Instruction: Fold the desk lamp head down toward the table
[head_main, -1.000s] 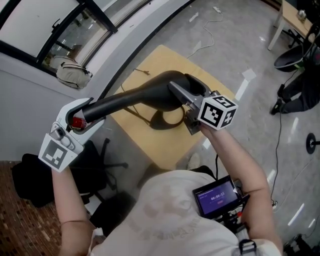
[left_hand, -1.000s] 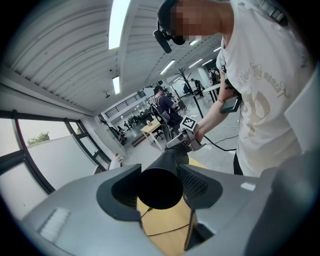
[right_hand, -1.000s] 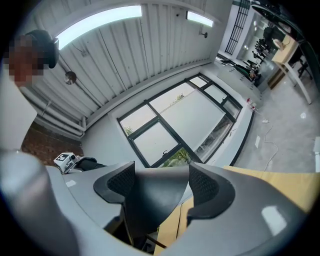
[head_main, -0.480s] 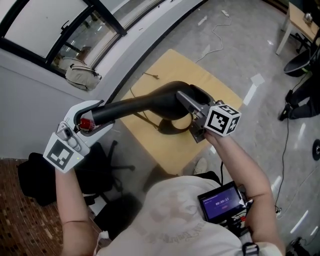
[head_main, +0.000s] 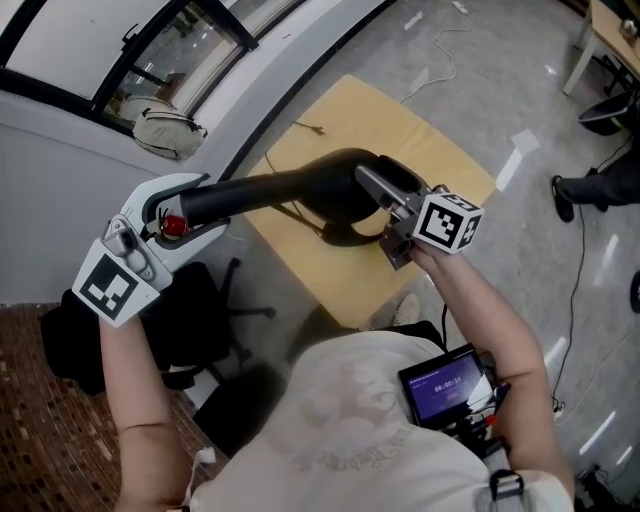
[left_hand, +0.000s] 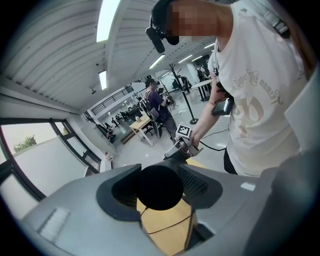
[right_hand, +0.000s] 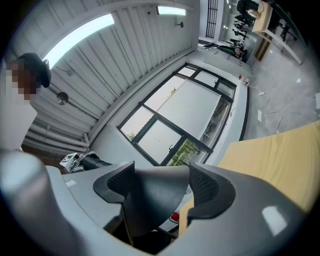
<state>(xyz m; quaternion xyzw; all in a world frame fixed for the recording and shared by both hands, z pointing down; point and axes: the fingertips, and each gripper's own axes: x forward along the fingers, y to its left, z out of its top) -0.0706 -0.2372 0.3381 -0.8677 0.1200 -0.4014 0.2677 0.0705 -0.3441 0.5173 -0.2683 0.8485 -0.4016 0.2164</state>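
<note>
At 9 o'clock in the head view, the left gripper (head_main: 185, 215) is clamped on the round free end of the black desk lamp (head_main: 290, 190). Just right of centre, the right gripper (head_main: 385, 215) grips the lamp's flared lower part. Beyond them lies the wooden table (head_main: 400, 120). The lamp reaches out past the table's 9 o'clock edge, seemingly raised, so most of the fold appears left to do.

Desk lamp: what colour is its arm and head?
The desk lamp is plain black throughout, with no pattern; it shows best in the head view.
</note>
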